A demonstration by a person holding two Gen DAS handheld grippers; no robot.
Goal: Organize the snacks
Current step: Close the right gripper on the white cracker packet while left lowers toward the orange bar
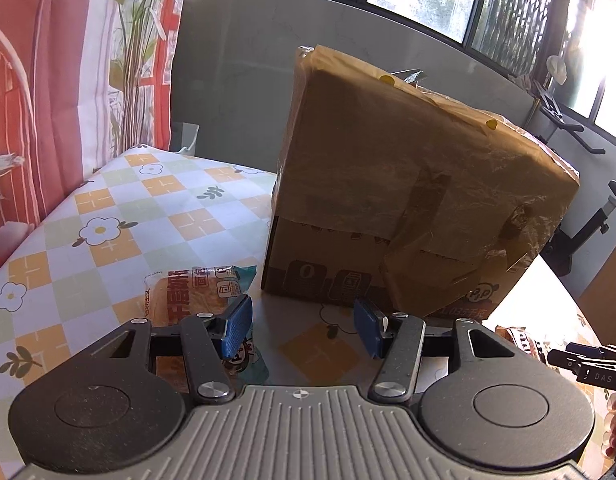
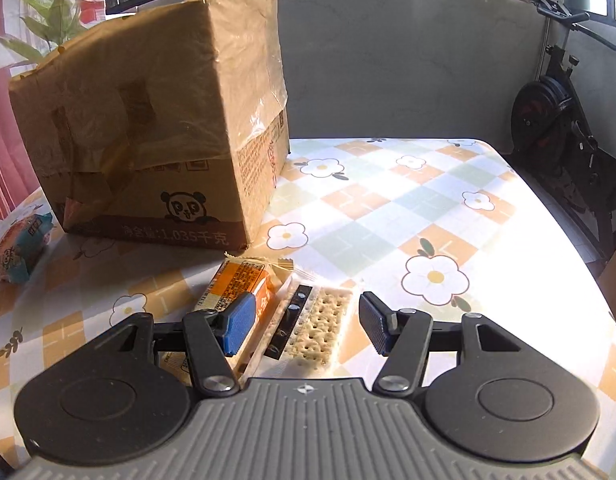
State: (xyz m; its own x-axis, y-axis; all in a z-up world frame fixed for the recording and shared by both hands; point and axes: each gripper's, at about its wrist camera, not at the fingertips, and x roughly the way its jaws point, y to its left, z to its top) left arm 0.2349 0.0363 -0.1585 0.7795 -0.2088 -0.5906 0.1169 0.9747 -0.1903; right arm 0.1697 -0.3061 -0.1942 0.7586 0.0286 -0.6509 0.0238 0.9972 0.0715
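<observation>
1. The tabletop (image 2: 488, 240) has a checked cloth with daisies on it, half in hard sunlight on the right side.
2. A big taped-up cardboard box (image 1: 408, 184) stands near the middle, flaps up, with a panda print low on its front face.
3. The left hand-held gripper (image 1: 303, 326) hangs over the tabletop just in front of the box. Its blue pads sit moderately apart with nothing between them, just bare cloth.
4. A bread pack (image 1: 203, 300) with teal ends lies flat to the left of the box's front corner, partly under the left finger in the left wrist view. No contact that I can make out.
5. The right hand-held gripper (image 2: 303, 328) is over the other two snacks, jaws moderately apart too and gripping nothing.
6. A clear cracker pack (image 2: 316, 328) lies between the right gripper's fingers, down on the cloth, and the pads aren't pressing on it.
7. An orange pack (image 2: 239, 284) lies right beside the crackers on their left, touching or nearly so, with the left pad in front of it.
8. Both of these sit just in front of the box's right front corner.
9. An exercise bike (image 2: 564, 132) stands past the tabletop's far right edge, and a plant (image 1: 135, 40) sits off the far left corner.
</observation>
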